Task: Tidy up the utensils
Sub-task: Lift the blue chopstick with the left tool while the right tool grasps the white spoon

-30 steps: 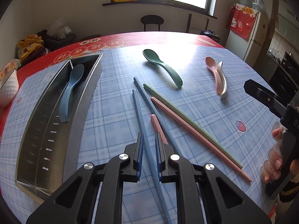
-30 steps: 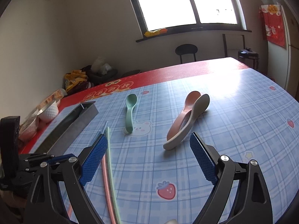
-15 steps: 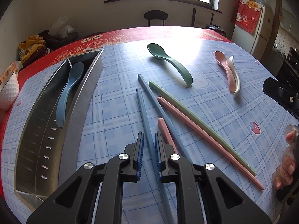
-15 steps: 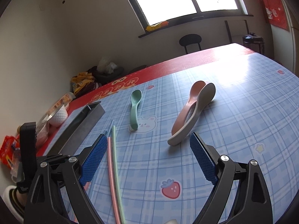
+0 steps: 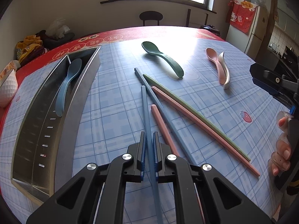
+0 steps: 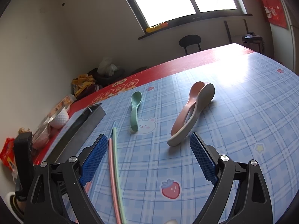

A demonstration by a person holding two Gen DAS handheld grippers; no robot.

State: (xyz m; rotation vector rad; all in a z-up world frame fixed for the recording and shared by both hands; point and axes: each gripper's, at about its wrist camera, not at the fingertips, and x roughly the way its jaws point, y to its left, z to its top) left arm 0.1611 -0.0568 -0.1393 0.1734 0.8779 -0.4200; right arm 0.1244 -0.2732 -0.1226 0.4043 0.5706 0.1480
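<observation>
Left wrist view: metal tray point(image 5: 74, 100), blue spoon point(image 5: 68, 85) inside, lies left of the fingers. Left gripper point(image 5: 149, 150) is clamped on one blue chopstick point(image 5: 144, 110), which runs forward between the pads. Right of them lie the remaining chopsticks. Right gripper point(image 6: 148, 156) gapes wide, empty. Risk: long chopstick pivots in the thin pinch and misses the tray.

Blue chopstick's point(image 5: 146, 115) near end cut off

Metal tray point(image 5: 61, 123): blue spoon point(image 5: 68, 85) lies inside. Right of tray: blue chopstick point(image 5: 145, 110) clamped, second blue, pink and green chopsticks point(image 5: 188, 112) loosely crossed; beyond, green spoon point(image 5: 162, 58), nested pink-and-white spoons point(image 5: 219, 68).
</observation>
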